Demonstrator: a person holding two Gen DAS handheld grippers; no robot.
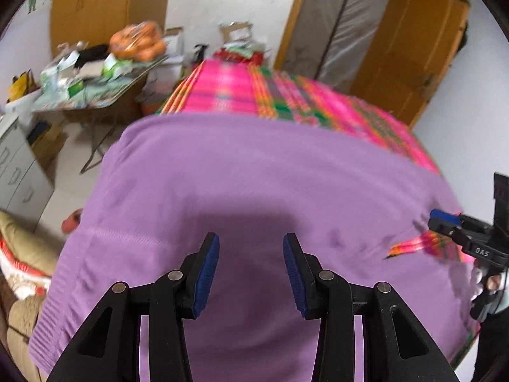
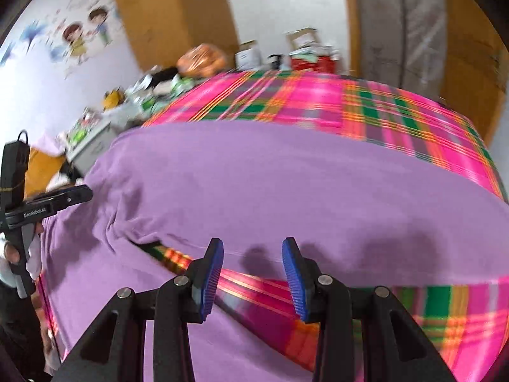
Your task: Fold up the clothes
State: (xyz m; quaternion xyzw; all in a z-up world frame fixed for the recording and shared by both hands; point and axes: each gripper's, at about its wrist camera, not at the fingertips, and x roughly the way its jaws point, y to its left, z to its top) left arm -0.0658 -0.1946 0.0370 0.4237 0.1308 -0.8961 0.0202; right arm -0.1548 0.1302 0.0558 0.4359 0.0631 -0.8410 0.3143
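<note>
Purple cloth, a knit garment point(image 1: 254, 175), lies spread over a bed covered with a pink, green and orange plaid sheet point(image 1: 241, 89). Its ribbed hem runs along the left side in the left wrist view. The left gripper point(image 1: 251, 273) hovers above the middle of the garment with its blue-padded jaws spread apart and nothing between them. The right gripper point(image 2: 253, 278) is also spread and empty, poised over the near edge of the garment point(image 2: 286, 184), where a strip of plaid sheet point(image 2: 413, 312) shows between two purple layers. Both views are blurred. Beyond the bed stand a cluttered folding table point(image 1: 95, 86), a wooden door point(image 1: 410, 51) and cardboard boxes point(image 1: 235, 33).
</note>
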